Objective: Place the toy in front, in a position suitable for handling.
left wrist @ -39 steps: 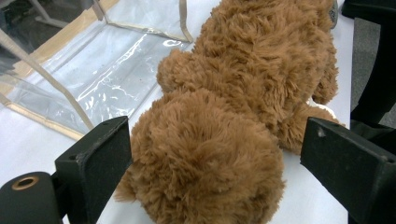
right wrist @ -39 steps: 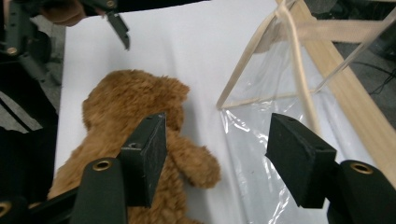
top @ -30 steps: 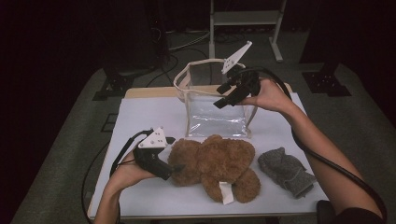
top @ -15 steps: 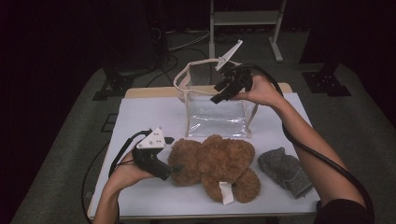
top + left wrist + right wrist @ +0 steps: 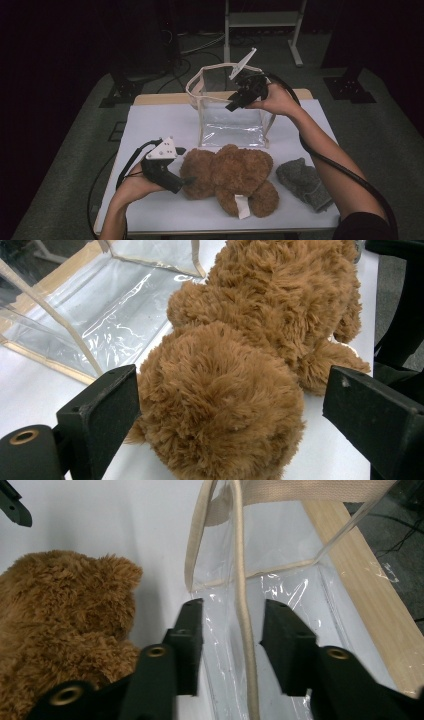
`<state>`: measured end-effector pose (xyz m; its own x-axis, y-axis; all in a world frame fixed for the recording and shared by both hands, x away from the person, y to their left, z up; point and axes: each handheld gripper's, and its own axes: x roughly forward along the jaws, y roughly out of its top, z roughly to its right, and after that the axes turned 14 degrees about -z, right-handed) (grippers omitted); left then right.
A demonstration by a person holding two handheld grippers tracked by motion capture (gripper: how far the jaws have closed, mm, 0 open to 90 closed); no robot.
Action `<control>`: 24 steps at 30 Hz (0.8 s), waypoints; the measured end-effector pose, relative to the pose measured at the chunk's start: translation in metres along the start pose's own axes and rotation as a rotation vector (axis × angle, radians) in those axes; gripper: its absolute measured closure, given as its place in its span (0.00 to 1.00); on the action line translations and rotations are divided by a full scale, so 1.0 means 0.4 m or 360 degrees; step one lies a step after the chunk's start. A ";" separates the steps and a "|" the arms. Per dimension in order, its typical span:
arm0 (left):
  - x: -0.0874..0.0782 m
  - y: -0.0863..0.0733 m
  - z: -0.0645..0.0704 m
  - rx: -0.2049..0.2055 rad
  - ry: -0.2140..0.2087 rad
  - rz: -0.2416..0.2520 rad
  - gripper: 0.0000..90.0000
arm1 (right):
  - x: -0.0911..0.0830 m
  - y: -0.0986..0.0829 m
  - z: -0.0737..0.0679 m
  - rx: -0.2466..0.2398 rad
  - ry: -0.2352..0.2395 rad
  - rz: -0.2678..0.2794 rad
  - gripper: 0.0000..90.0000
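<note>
the right gripper has its released fingers astride the clear bag's rim, likely to hold it open, while the left gripper's spread fingers straddle the teddy bear on the counter to lift it in.

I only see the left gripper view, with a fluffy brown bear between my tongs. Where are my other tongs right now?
Observer: The right tongs are up at the top of the clear bag. They are open, and the bag's beige rim runs between the jaws.
Operator: Is anything else lying on the table besides the bear?
Observer: Yes, a grey woolly cloth lies flat next to the teddy bear, on the person's right side, with neither tongs touching it.
</note>
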<state>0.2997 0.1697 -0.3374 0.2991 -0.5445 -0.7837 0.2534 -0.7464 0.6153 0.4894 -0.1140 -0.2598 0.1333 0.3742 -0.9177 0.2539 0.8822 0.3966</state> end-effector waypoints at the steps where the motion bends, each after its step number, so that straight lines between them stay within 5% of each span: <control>1: 0.000 0.000 0.000 0.0001 -0.0001 -0.0001 0.08 | 0.001 -0.001 0.000 -0.0001 -0.0004 -0.0001 0.71; 10: 0.001 -0.001 -0.002 -0.0006 -0.0004 -0.0006 0.08 | 0.006 -0.009 -0.007 -0.0037 0.0012 -0.0019 0.95; 24: -0.003 -0.001 -0.003 -0.0013 0.0002 -0.0002 0.08 | 0.003 -0.026 -0.047 -0.0089 0.0071 -0.0020 0.97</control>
<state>0.3002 0.1713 -0.3365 0.2999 -0.5430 -0.7843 0.2613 -0.7440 0.6150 0.4689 -0.1173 -0.2655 0.0871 0.3742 -0.9233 0.2011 0.9011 0.3841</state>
